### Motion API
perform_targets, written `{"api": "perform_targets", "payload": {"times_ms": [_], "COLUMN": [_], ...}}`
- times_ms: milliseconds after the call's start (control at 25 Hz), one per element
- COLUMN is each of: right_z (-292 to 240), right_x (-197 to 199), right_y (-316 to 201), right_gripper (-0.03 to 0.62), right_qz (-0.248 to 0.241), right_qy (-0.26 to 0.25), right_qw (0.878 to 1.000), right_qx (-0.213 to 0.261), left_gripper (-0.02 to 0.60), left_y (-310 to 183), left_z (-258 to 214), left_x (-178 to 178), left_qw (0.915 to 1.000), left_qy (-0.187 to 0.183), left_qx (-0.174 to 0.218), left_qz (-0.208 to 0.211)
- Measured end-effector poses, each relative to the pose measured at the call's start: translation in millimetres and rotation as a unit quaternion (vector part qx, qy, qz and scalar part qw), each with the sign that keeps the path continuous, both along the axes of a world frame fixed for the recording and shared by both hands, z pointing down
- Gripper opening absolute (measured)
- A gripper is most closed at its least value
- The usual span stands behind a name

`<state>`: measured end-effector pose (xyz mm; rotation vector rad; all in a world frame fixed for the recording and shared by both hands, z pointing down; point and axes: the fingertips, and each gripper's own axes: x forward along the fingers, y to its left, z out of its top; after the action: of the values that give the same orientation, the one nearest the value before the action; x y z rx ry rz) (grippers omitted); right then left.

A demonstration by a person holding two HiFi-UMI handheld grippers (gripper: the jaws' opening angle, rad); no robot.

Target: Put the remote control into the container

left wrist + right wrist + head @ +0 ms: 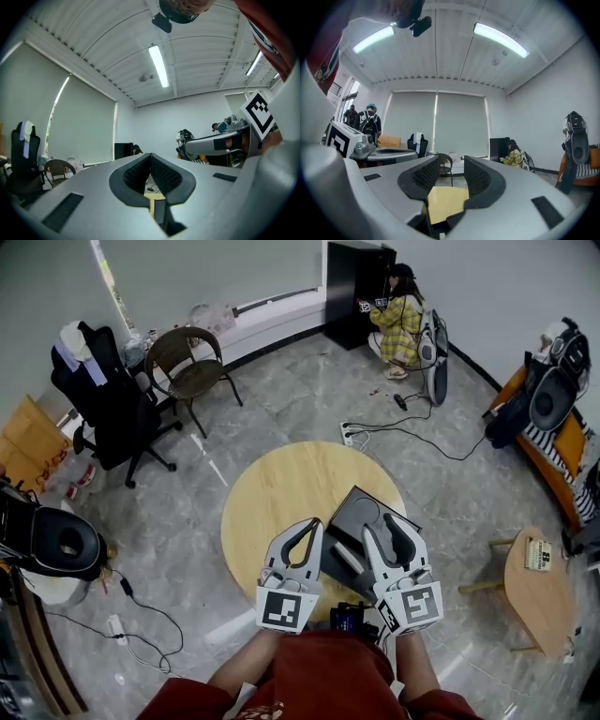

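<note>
Closest in, a red top [314, 676], with a gripper held in each hand low over a round wooden table [267, 498]. At left, the left gripper [309, 526], jaws pressed together and holding nothing. At right, the right gripper [392, 521], jaws spread, with only bare tabletop in the gap.

Between the two, what is probably the remote control [346, 558], a slim pale bar lying at the near edge of a black container [361, 510]. Impossible to tell whether inside it or just beside it.

Farther off, a wicker chair [192, 357] and a black office chair [112, 404]. At the far wall, a person [401, 320] in yellow crouching by a dark cabinet [354, 287].

Risk from here of nudging the container or sending the remote control skidding, through closing on so flat a thing right by the container's wall. No pinch possible on the left without first opening those jaws. Risk too of knocking the grippers together, given their nearness.
</note>
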<state>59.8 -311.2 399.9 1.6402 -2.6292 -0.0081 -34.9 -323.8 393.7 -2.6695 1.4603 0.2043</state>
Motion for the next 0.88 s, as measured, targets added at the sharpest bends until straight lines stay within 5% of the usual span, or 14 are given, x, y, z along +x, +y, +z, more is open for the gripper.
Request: {"api": "perform_targets", "payload": {"times_ms": [480,880], "right_z": [-23,-24], "right_x": [5,-4], "right_y": [8,7], "right_gripper": [0.167,0.043], "right_qz": [-0.011,-0.023], "right_qy": [-0.037,-0.026], "right_qw": [0.999,0.999], "right_qx": [0.037,0.038], "left_gripper": [0.015,0.015], "left_y": [-2,-4], "left_z": [-2,-5], "left_x": [6,2], "left_qw": [1.0,1.0], "left_qy": [-0.002,-0.001], "left_qx": [-0.001,-0.002], "left_qz": [0.009,0.009]}}
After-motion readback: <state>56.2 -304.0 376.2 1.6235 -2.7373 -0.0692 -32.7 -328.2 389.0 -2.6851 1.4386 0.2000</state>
